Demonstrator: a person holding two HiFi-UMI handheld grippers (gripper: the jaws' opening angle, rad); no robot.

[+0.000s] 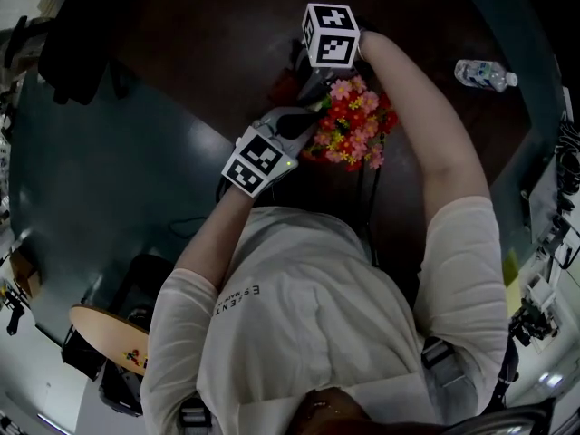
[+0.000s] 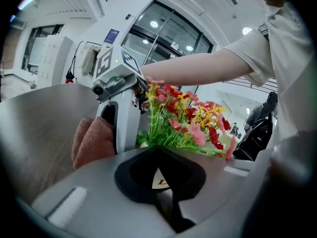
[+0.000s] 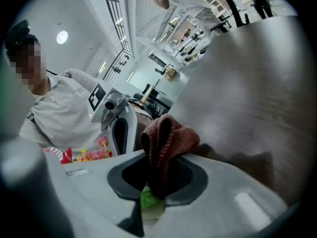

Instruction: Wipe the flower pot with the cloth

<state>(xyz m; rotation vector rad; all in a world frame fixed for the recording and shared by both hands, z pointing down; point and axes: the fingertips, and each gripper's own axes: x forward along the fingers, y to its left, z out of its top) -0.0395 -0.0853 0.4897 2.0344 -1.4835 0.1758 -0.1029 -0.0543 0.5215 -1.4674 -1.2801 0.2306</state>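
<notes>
Head view: flower pot [image 1: 350,127] sits on the surface [image 1: 217,43], a tool on each side. Left gripper view: left tool [image 2: 159,180] is pinched tight on what looks like its rim. Right gripper view: right tool [image 3: 151,186] clamps the cloth [image 3: 171,135], so brace the pot and wipe gently.

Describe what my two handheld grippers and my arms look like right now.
The left gripper and right gripper both have smooth light-grey plastic bodies, with a black lining round the jaw opening. Each carries a white cube printed with black square markers: the left cube and the right cube. You wear a pale short-sleeved shirt, which leaves your forearms bare.
</notes>
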